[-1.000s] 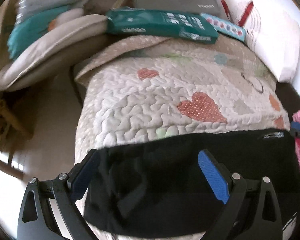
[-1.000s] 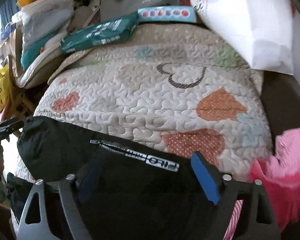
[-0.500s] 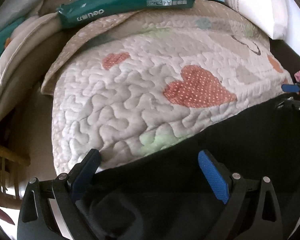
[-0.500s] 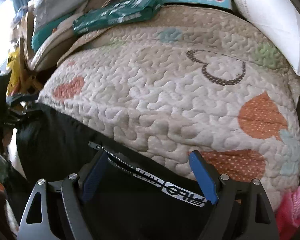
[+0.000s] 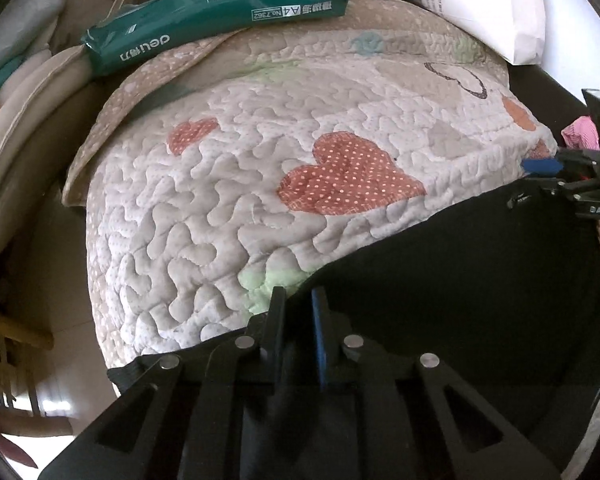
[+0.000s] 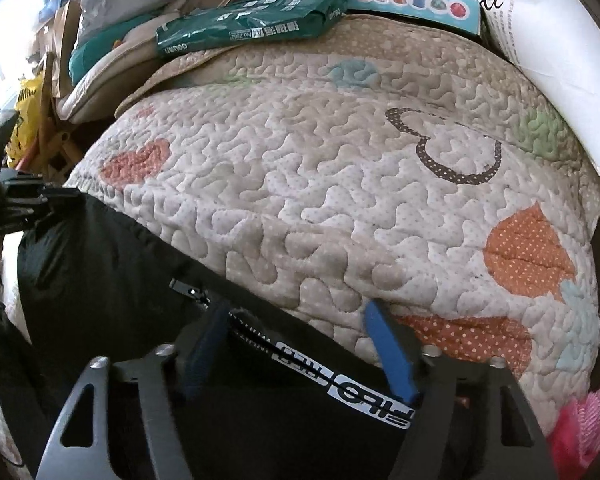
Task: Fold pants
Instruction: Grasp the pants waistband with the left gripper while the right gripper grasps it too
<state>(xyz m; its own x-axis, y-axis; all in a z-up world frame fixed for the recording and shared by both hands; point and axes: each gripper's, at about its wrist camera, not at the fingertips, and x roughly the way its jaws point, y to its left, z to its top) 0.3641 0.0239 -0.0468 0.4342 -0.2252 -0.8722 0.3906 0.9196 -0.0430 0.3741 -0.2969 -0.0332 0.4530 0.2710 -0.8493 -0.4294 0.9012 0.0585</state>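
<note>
Black pants [image 5: 480,280] lie across the lower part of both views, draped over the near edge of the heart-patterned quilt [image 5: 260,168]. Your left wrist view shows what the right one cannot: your left gripper [image 5: 298,316] at bottom centre has its fingers drawn nearly together on the pants' upper hem. At its right edge, it also catches your right gripper [image 5: 560,178] side-on at the far end of the hem. Your right wrist view instead shows your right gripper [image 6: 296,344] with its blue pads spread wide, straddling the hem by the zipper [image 6: 192,290] and the white logo strip [image 6: 340,388], nothing clamped. Only there do you see the yellow bag [image 6: 26,120] at the left edge. The green A4 paper pack [image 5: 216,20] sits at the top in both.
</note>
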